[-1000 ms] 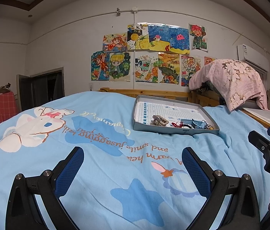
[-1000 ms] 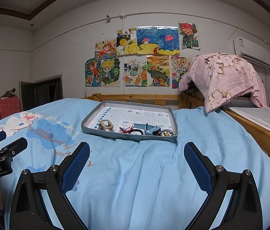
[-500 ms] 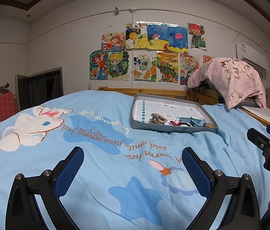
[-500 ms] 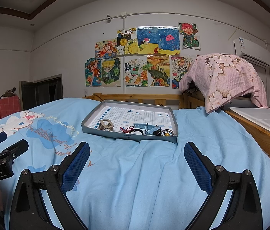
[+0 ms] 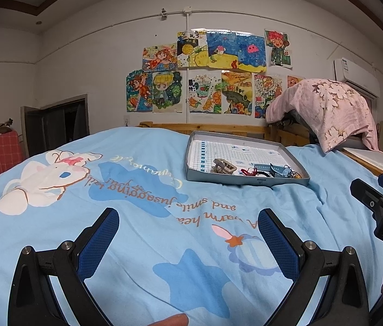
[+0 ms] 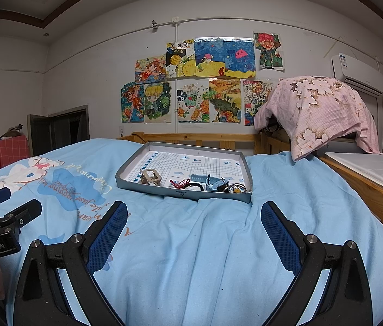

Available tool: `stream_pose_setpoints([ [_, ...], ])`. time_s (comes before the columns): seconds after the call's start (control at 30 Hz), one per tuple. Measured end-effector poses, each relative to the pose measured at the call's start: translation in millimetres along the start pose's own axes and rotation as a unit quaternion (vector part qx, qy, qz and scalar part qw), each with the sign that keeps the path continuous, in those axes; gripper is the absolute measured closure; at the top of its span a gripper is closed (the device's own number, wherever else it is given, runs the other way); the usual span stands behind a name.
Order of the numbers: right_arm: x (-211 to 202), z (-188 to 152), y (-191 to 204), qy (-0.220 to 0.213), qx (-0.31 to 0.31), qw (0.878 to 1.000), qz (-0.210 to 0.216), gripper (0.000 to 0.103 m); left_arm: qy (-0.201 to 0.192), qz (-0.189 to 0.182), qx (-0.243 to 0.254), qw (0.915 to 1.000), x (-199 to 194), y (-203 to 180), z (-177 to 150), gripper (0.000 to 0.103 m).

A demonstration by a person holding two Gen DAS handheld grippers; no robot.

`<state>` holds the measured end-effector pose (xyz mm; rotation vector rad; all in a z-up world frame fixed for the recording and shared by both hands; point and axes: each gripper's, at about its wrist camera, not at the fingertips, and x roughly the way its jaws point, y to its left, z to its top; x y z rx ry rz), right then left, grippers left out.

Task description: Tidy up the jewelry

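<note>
A grey tray (image 6: 183, 193) with a blue-gridded white floor lies on a light-blue cartoon-printed bedspread (image 6: 191, 244) beyond the blue-padded fingers (image 6: 108, 233).

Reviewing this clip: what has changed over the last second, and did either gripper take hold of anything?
Very little. The left gripper drifted slightly, so the tray sits a touch lower in its view; the right gripper barely shifted. Nothing was gripped or released. Both grippers stay open above the blue duvet, short of the tray, and the jewelry lies untouched along its near edge.

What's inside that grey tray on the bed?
The grey tray holds a beige hair claw, red string, a blue watch and tangled small pieces. Its front wall hides their bottoms.
</note>
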<state>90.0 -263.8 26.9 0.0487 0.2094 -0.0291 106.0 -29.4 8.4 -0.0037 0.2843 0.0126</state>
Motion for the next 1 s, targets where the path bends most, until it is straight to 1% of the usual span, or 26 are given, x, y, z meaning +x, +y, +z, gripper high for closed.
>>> stream_pose_setpoints([
  [1.0, -0.2, 0.9, -0.9, 0.001, -0.004, 1.000, 0.002, 0.006, 0.014, -0.001, 0.000, 0.9999, 5.7, 4.9, 2.8, 0.000],
])
